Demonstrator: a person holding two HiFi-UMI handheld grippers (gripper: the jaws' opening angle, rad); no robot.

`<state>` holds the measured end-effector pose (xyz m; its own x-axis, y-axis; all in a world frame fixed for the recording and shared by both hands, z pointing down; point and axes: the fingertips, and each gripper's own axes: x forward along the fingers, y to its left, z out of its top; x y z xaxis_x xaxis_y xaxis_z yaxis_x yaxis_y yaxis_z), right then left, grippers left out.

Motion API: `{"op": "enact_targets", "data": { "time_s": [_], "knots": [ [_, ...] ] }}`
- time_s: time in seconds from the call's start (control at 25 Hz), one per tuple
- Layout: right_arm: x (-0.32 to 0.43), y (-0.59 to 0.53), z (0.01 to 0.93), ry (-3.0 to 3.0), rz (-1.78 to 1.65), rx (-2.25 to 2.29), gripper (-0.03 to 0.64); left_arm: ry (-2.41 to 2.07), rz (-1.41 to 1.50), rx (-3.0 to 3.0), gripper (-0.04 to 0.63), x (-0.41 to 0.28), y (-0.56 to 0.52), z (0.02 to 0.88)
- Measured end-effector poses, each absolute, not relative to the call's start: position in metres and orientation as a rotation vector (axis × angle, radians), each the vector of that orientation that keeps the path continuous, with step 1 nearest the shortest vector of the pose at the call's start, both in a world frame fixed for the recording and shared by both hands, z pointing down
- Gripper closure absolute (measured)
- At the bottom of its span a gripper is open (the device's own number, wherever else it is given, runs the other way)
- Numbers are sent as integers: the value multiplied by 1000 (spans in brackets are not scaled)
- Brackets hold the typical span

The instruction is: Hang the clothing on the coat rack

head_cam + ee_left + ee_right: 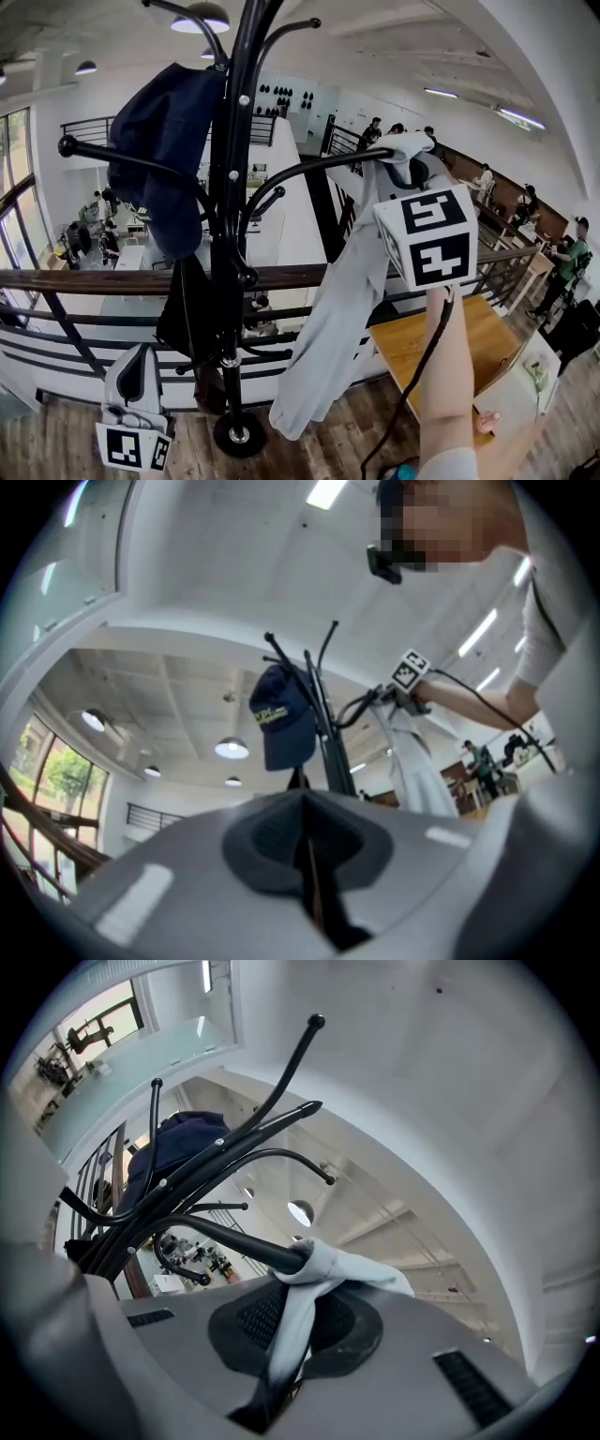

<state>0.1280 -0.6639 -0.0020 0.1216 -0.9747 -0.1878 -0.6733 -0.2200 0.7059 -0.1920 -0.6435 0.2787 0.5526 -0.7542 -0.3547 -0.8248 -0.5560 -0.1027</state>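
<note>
My right tongs [407, 167] are clenched on a fold of the pale grey garment [337, 309], just where the cloth goes over the end of a curved hook [300, 169] of the black coat rack [234, 216]. I hold it high, with my arm stretched up, because the fold must sit well over the hook's end before I can let go. In the right gripper view the cloth wraps the tip of the hook and runs down between the jaws. The rest of the garment hangs free below the hook, beside the pole.

I judge that the hanging is almost done and only the release is left. If I open too soon, the weight of the long part could pull the fold off the tip.

My left tongs [305, 855] are closed on nothing and hang low near the foot of the rack, out of the way, since one grip is enough here. A navy cap [169, 141] occupies an upper hook on the other side, so I use this free one.
</note>
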Motion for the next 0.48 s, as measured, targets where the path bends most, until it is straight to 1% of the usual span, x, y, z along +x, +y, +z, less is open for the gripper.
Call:
{"op": "enact_targets", "data": {
  "time_s": [0.48],
  "knots": [
    [101,-666,31,-1486,-952,1788,605,1325,391,-2521,589,-190,-639,277]
  ]
}}
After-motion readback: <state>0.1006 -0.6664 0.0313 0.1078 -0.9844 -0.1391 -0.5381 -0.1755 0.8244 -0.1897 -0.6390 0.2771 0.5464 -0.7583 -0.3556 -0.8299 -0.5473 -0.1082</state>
